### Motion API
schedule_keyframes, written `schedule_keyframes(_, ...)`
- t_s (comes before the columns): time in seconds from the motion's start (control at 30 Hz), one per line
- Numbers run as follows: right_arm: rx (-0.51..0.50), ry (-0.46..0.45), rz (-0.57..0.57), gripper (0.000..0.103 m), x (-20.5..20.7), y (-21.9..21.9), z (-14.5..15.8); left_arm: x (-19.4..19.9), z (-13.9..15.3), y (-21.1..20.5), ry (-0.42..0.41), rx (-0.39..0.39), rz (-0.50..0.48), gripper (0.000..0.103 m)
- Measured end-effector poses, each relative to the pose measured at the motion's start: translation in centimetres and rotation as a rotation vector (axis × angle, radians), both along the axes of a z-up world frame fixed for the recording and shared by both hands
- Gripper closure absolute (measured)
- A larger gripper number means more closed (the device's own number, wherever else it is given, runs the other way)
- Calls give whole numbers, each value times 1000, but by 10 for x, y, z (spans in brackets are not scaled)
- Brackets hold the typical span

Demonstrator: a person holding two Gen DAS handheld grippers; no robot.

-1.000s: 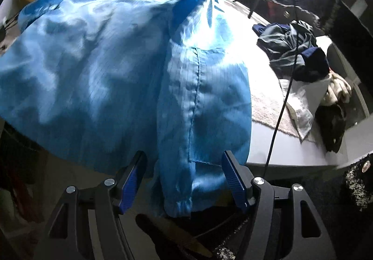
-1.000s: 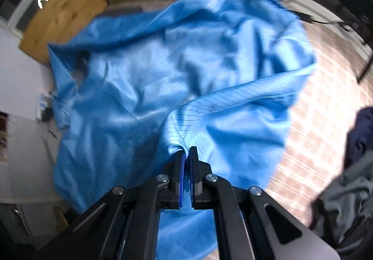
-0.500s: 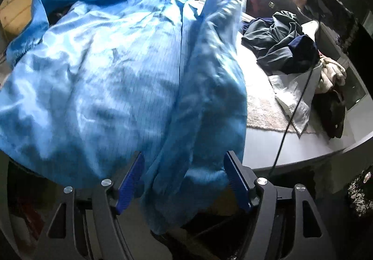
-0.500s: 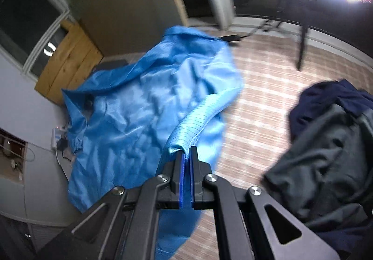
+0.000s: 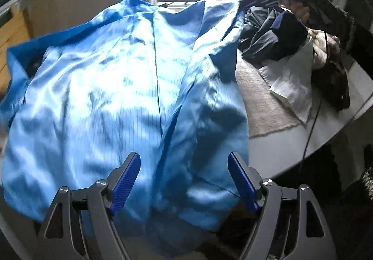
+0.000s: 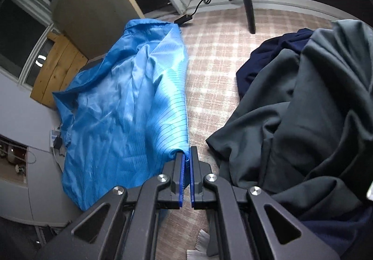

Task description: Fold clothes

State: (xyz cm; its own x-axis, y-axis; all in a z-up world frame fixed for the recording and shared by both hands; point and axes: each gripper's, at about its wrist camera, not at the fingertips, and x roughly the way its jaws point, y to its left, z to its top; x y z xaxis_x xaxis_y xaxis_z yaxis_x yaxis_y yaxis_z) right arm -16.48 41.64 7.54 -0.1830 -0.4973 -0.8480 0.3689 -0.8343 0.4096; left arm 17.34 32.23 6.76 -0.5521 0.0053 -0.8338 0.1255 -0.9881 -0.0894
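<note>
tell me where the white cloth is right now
In the left wrist view the white cloth lies right of the blue garment, on the beige mat, just below the dark clothes pile.

Blue garment [image 5: 121,87]: bright sky blue, glossy sheen, fine dark pinstripe grid, darker blue along collar and edges. Mat [image 6: 216,59] right of garment: beige-pink with pale plaid check. Heap right of garment: dark grey-green cloth [image 6: 303,108], navy cloth [image 6: 270,54] behind it. White cloth [image 5: 293,82] and cream cloth [image 5: 321,50] further right of garment. Left gripper [image 5: 184,180] and right gripper [image 6: 185,166]: black frames, ribbed royal-blue pads [image 5: 126,180]. Table edge [image 5: 326,129]: light grey.
</note>
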Motion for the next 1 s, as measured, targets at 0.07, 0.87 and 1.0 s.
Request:
schedule_keyframes(0.07,-3,1,22,99,0,-3,-1,-11,-5,-6,-21,-8,-41,27)
schedule_keyframes(0.87,-54,16,104,99,-22,-11,12,-16,-11,-17,-82,224,-62,101)
schedule_keyframes(1.0,-81,38,93,100,-22,-12,27,-7,25,-3,-7,348,-69,101)
